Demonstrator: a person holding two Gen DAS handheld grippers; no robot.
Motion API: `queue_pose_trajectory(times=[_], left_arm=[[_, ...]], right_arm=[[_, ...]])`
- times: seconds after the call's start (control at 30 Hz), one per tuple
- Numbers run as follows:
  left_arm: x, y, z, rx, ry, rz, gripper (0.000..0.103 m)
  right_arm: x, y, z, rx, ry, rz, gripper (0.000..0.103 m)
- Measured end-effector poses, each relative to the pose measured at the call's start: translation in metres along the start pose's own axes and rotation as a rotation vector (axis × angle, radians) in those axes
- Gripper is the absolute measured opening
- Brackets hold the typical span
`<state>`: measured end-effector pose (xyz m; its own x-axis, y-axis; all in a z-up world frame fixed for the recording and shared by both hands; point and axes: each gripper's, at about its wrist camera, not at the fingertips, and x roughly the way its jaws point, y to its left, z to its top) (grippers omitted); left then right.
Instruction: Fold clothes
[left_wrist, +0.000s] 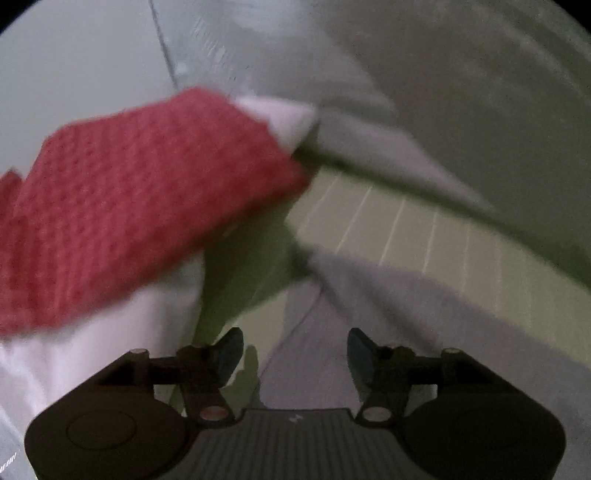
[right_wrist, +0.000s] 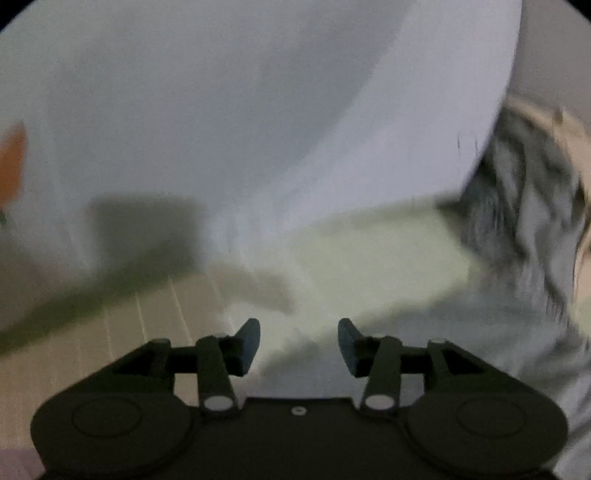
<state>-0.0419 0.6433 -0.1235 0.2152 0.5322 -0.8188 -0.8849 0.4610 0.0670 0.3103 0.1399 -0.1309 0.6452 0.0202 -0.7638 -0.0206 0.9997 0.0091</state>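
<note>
A red knitted cloth (left_wrist: 129, 206) lies over white fabric (left_wrist: 96, 347) at the left of the left wrist view, its edges blurred. More pale fabric (left_wrist: 369, 332) spreads ahead of my left gripper (left_wrist: 295, 354), which stands open just above it with nothing between its fingers. In the right wrist view a big white sheet of fabric (right_wrist: 258, 110) fills the upper half. My right gripper (right_wrist: 299, 347) is open too, over a pale green surface (right_wrist: 369, 251), holding nothing. A grey, mottled garment (right_wrist: 524, 229) is bunched at the right.
A pale green striped surface (left_wrist: 424, 236) shows between the folds. A small orange patch (right_wrist: 13, 162) sits at the far left edge of the right wrist view. Both views are motion-blurred and dim.
</note>
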Motion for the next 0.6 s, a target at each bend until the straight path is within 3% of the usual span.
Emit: queue_pose_trajectory(times=[0.13,0.3,0.37,0.4,0.43,0.6], left_arm=[[0.000,0.002,-0.013,-0.009,0.033,0.001,0.068],[0.000,-0.004,-0.021,0.026,0.031,0.014,0.074],[0.000,-0.004,-0.021,0.020,0.027,0.018,0.075],[0.000,-0.003,-0.022,0.016,0.024,0.018,0.077],[0.001,-0.003,-0.021,0.013,0.020,0.017,0.078],[0.005,0.000,-0.021,-0.002,0.008,0.003,0.083]], right_arm=[[0.013,0.004,-0.017,0.082,0.062,0.016,0.063],[0.024,0.009,-0.017,0.124,0.077,-0.036,0.076],[0.022,0.014,-0.017,0.093,0.060,-0.056,0.057],[0.021,0.016,-0.016,0.073,0.050,-0.049,0.024],[0.022,0.016,-0.015,0.063,0.051,-0.034,0.001],[0.024,0.005,0.008,0.102,0.021,0.001,0.000]])
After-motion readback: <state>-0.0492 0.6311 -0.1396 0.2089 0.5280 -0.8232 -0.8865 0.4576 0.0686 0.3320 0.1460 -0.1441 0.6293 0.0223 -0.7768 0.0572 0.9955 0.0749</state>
